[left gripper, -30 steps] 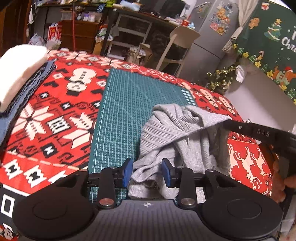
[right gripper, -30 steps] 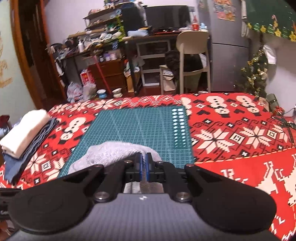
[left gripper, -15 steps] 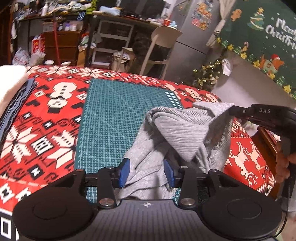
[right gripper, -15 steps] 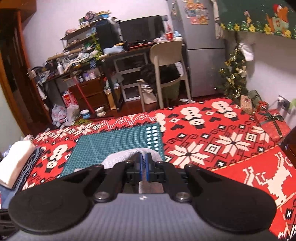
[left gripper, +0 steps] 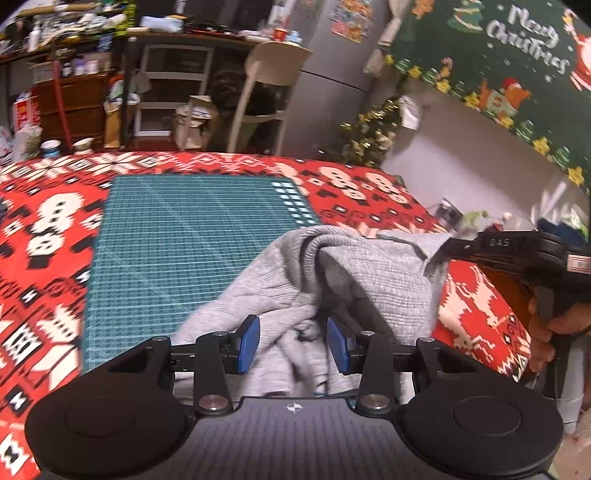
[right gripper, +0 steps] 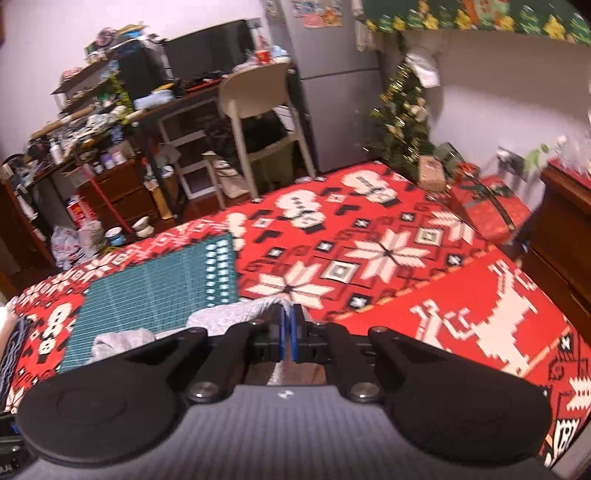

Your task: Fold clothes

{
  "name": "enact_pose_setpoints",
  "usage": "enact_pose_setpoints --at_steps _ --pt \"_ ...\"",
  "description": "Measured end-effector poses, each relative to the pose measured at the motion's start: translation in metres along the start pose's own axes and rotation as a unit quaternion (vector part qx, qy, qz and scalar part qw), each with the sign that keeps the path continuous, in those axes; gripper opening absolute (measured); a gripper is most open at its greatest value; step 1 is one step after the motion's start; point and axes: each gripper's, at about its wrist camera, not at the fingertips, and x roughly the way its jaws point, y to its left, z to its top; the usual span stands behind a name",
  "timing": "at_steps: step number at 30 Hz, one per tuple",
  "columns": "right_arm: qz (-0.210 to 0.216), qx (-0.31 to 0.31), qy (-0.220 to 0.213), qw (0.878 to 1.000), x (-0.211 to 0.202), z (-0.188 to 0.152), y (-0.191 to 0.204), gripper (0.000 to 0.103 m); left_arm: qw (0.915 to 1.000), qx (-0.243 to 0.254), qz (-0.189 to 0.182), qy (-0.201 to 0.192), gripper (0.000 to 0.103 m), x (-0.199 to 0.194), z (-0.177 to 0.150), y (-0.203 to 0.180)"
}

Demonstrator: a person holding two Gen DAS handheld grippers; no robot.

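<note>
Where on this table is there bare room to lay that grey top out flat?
The green cutting mat is bare from its far edge to the bunched grey top, and the red patterned cloth right of the mat is bare too. It is crowded at the near edge, where the top sits with the left tool and right tool.

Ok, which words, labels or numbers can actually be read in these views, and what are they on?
"Merry Christmas": white lettering on the green wall banner.
"DAS": on the black body of the right tongs.
Too blurred to read: the fridge stickers, the red-and-white box by the drawers, and the cutting mat markings.
</note>
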Motion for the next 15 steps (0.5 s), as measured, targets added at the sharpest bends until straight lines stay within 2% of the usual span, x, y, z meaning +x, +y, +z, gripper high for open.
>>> enact_pose_setpoints --at_steps 7,9,15 --pt "-0.006 0.030 0.020 0.999 0.011 -0.005 -0.027 0.003 0.9969 -0.020 -0.075 -0.006 0.039 0.027 0.025 -0.016" --pt "-0.005 0.035 0.024 0.999 0.012 -0.006 -0.032 0.004 0.9953 -0.034 -0.090 -0.005 0.037 0.036 0.034 -0.020" --pt "-0.004 0.047 0.035 0.998 0.019 -0.008 -0.043 0.004 0.9931 -0.051 -0.105 -0.014 0.036 0.056 0.058 -0.029"
